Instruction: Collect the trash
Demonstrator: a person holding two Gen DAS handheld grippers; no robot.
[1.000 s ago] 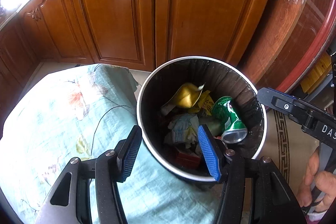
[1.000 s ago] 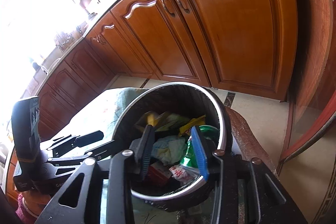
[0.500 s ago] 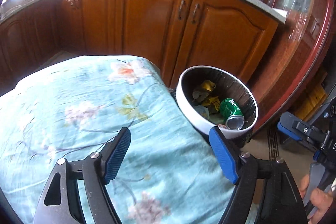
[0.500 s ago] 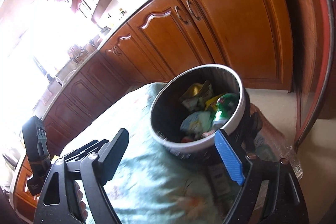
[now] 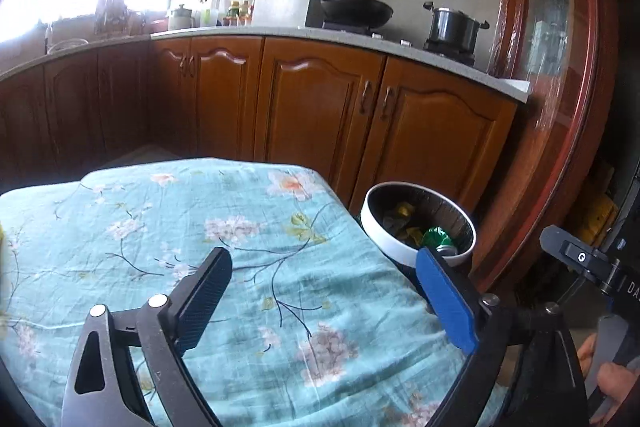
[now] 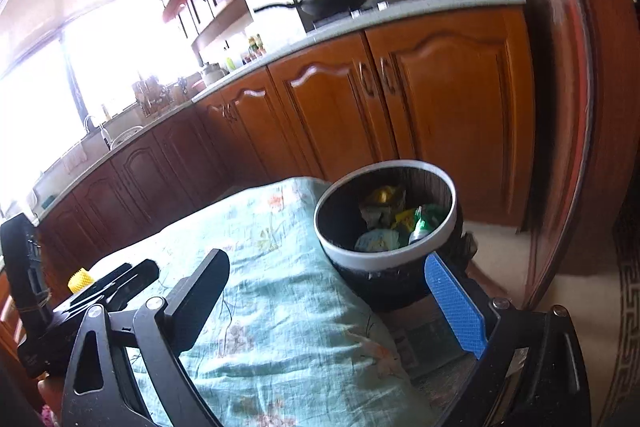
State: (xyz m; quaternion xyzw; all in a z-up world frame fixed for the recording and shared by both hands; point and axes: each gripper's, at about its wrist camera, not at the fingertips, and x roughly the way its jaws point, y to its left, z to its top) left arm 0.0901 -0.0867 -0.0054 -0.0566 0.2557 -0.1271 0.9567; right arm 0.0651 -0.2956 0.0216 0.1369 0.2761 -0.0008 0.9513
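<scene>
Both grippers spread wide, nothing held. Left gripper (image 5: pixel 324 295) and right gripper (image 6: pixel 340 293) above the floral cloth (image 5: pixel 248 267), tilted down and forward.

Trash bin (image 6: pixel 384 263) at the cloth's far-right corner, white rim, dark wall, already loaded: green can (image 5: pixel 438 239), yellow wrappers (image 6: pixel 404 217), pale crumpled paper (image 6: pixel 376 241).

Only loose item left in sight: small yellow ridged object (image 6: pixel 81 279), on or near the cloth's left end; exact support not readable, partly masked by the left tool body. Too small to read a long axis; looks roughly round from here. Possibly a yellow sliver at the left view's far-left edge, not confirmable.

Key relation: yellow object lies left of both sets of fingers, bin lies ahead-right. Object sits right beside the left tool in the right view, well apart from the right gripper. Left gripper nearer, so likely the left takes it: swing left, close, carry right across the cloth to the bin. Right gripper closer to the bin, no use for this pick.

Risk: low item on soft cloth, fabric may get pinched with it.
</scene>
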